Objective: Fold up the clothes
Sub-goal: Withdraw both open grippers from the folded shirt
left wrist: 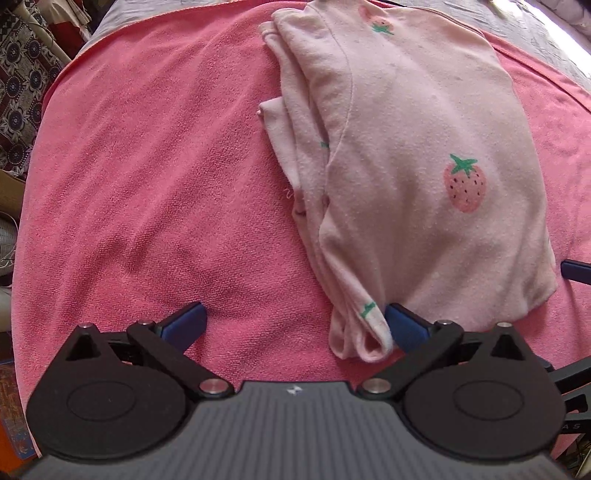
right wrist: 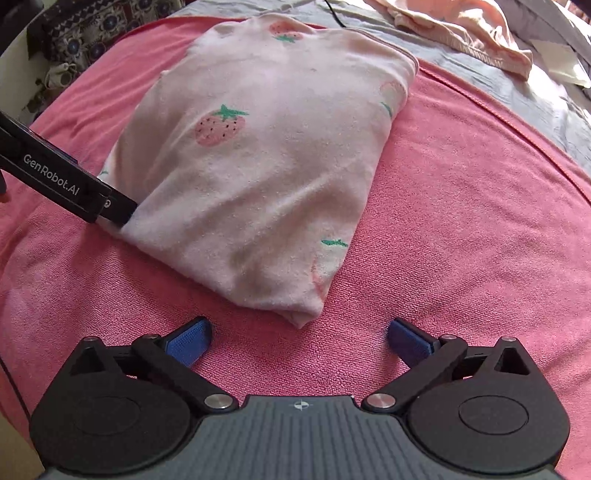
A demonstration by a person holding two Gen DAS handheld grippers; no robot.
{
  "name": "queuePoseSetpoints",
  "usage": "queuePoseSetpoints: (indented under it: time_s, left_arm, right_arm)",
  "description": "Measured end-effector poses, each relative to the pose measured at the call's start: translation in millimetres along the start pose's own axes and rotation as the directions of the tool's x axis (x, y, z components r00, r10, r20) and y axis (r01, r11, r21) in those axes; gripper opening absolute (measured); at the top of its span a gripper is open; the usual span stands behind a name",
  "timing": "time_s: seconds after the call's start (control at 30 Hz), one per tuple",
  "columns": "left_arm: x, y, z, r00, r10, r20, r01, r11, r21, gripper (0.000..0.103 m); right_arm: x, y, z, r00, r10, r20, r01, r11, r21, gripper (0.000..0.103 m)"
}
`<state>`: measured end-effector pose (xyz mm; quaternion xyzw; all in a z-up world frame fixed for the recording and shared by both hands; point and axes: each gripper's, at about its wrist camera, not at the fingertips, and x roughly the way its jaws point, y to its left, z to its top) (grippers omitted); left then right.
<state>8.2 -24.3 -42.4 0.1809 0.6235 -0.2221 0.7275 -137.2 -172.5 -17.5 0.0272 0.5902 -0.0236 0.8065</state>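
A bed carries it all, grey sheet (right wrist: 480, 85) beneath, with a pink towel (left wrist: 166, 166) spread across it. On the towel lies a folded pale-pink strawberry-print garment (right wrist: 258, 166). Back on the sheet, a crumpled peach garment (right wrist: 461, 33) lies beside a white paper (right wrist: 561, 62).

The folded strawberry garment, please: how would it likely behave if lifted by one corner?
The folded strawberry garment looks soft and thin, so it would likely droop. Its loose layers would probably unfold. On the terry pink towel, pushing may bunch it.
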Motion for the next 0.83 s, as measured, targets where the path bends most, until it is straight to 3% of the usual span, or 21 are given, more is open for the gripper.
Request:
queuePoseSetpoints:
  time_s: [0.83]
  left_arm:
    - [2, 15, -22, 0.998, -0.022, 0.064, 0.023, 0.999, -0.025, 0.103]
  right_arm:
    - [-14, 4, 2, 1.0, -0.018, -0.015, 0.018, 1.0, 0.016, 0.103]
